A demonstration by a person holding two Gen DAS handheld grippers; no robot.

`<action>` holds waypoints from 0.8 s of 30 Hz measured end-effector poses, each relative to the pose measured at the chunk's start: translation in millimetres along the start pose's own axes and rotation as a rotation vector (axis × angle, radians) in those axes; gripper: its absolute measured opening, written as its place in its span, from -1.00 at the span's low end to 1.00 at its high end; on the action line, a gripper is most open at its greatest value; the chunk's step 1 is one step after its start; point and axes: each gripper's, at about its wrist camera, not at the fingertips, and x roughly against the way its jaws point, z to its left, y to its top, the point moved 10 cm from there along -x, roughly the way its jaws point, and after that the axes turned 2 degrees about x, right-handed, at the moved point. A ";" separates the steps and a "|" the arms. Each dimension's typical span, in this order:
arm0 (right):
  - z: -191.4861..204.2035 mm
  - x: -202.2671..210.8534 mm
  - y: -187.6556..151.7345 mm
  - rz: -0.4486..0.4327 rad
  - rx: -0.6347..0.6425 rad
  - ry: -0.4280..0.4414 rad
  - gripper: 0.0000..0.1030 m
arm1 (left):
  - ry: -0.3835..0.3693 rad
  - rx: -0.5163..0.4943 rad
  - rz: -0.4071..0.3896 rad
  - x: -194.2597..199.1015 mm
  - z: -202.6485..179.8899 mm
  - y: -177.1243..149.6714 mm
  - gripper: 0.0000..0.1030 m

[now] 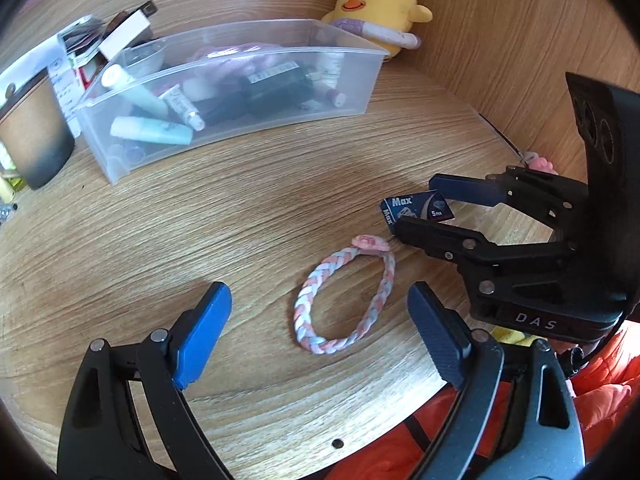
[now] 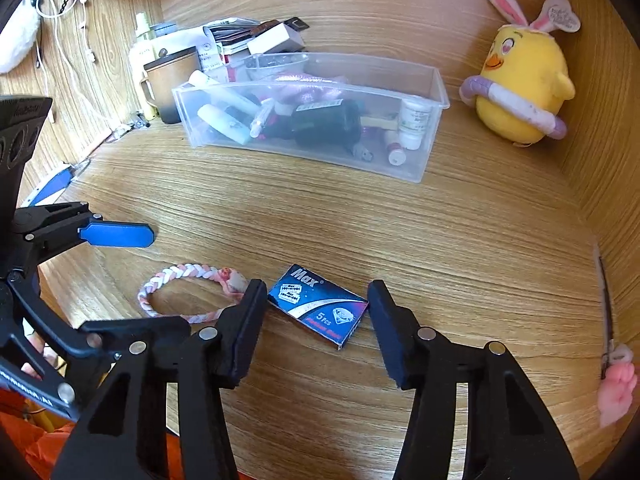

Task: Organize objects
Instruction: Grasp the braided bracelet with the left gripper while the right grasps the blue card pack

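A pink, white and blue braided bracelet (image 1: 345,295) lies flat on the wooden desk, between the fingers of my open left gripper (image 1: 320,312); it also shows in the right wrist view (image 2: 182,294). A small dark blue "Max" blade box (image 2: 318,305) lies flat between the open fingers of my right gripper (image 2: 318,304), not gripped. In the left wrist view the box (image 1: 416,209) sits between the right gripper's fingers (image 1: 460,190). A clear plastic bin (image 2: 424,160) holding tubes and bottles stands further back, also visible in the left wrist view (image 1: 356,104).
A yellow chick plush (image 2: 524,92) sits at the back right against the wooden wall. A brown mug (image 2: 168,80), papers and a white box (image 2: 276,40) crowd the back left behind the bin. A pink toy (image 2: 618,388) hangs at the right wall.
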 end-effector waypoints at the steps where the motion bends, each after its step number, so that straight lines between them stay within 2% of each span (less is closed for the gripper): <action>1: -1.5 0.8 -0.6 -0.002 -0.002 -0.004 -0.07 | 0.002 -0.012 -0.004 -1.4 -2.9 1.6 0.75; 5: -12.9 3.7 -2.7 -0.005 -0.025 -0.020 -0.07 | 0.030 -0.047 -0.035 -4.4 -10.4 9.7 0.71; 7: -18.2 5.7 -3.5 -0.008 -0.039 -0.024 -0.18 | 0.030 -0.056 -0.032 -7.8 -13.2 13.0 0.54; 8: -21.0 7.8 -3.2 -0.012 -0.051 -0.018 -0.35 | 0.025 -0.057 -0.024 -10.3 -14.3 14.2 0.40; 9: -23.8 9.5 -2.7 -0.011 -0.061 -0.014 -0.44 | 0.027 -0.062 -0.023 -13.0 -15.4 15.9 0.35; 11: -30.0 12.3 -2.5 -0.009 -0.079 -0.009 -0.46 | 0.042 -0.077 -0.031 -14.8 -16.9 17.9 0.21; 15: -33.3 11.7 -4.4 0.000 -0.088 0.007 -0.45 | 0.050 -0.103 -0.048 -15.8 -19.8 20.3 -0.30; 16: -31.5 11.7 -5.2 0.008 -0.094 0.029 -0.43 | 0.051 -0.105 -0.051 -15.6 -20.0 20.7 -0.37; 18: -29.7 10.2 -6.5 0.018 -0.100 0.053 -0.11 | 0.056 -0.092 -0.053 -15.5 -17.1 21.7 -0.54; 20: -29.3 8.6 -7.2 0.016 -0.098 0.049 0.10 | 0.047 -0.079 -0.055 -14.7 -15.1 22.3 -0.57; 24: -26.2 5.4 -6.9 0.017 -0.059 0.018 0.11 | 0.054 -0.059 -0.061 -12.9 -9.5 22.5 -0.59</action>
